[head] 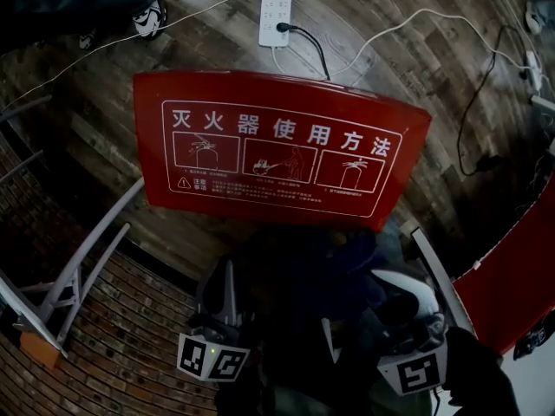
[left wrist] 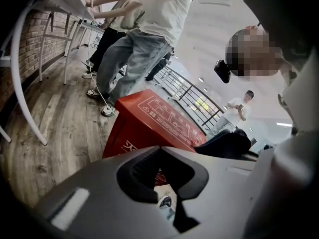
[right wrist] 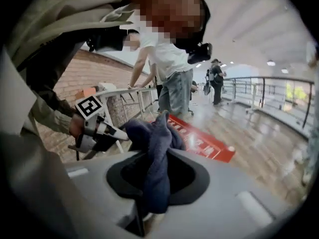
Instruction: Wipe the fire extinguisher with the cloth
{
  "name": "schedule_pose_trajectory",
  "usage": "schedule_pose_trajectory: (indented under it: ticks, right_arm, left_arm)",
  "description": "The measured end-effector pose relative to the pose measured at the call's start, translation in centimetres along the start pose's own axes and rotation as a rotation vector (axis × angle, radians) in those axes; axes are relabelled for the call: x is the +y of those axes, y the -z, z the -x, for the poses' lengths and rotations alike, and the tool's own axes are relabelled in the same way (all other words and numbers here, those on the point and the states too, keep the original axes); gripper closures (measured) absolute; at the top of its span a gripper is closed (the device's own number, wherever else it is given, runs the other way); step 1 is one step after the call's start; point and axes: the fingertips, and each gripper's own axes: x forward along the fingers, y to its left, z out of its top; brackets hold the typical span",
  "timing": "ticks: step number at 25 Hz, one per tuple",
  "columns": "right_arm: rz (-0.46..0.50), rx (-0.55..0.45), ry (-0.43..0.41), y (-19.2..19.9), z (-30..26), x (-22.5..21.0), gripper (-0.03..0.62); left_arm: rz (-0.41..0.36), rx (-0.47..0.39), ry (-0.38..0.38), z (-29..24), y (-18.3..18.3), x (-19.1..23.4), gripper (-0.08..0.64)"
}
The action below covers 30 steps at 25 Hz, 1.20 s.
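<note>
A red fire-extinguisher box (head: 277,146) with white instruction pictures on its lid stands on the wood floor; no extinguisher itself shows. My left gripper (head: 227,271) sits at the lid's near edge, jaws together with nothing between them; the red box (left wrist: 149,126) lies just beyond it. My right gripper (head: 381,293) is shut on a dark blue cloth (right wrist: 157,148), which bunches up out of the jaws and hangs in front of the lid (right wrist: 199,141). In the head view the cloth (head: 334,263) is a dark mass between the two grippers. The left gripper (right wrist: 99,128) shows beside the cloth.
A white power strip (head: 276,11) and trailing cables lie beyond the box. Metal furniture legs (head: 78,267) and a brick wall (head: 130,319) stand at the left, another red panel (head: 512,284) at the right. People (left wrist: 139,44) stand nearby, with a railing (left wrist: 189,91) behind.
</note>
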Motion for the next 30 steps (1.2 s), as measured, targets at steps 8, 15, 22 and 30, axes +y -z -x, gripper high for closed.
schedule_pose_trajectory:
  ticks: [8,15,22,30]
  right_arm:
    - [0.188,0.346,0.037,1.8,-5.8,-7.9,0.508]
    - [0.331,0.303,0.049,-1.1,-10.9,-6.1,0.494]
    - [0.229,0.170,0.057,-0.7,-8.6,-6.9,0.418]
    - [0.281,0.310,0.079,0.0,-9.4,-6.7,0.406]
  left_arm:
    - [-0.005,0.004,0.014,-0.2,0.4,-1.1,0.555]
    - [-0.007,0.008,0.017,-0.4,0.7,-1.4,0.555]
    - [0.003,0.012,0.015,-0.4,0.9,-1.1,0.555]
    - [0.007,0.011,0.018,-0.6,0.7,-0.8,0.555]
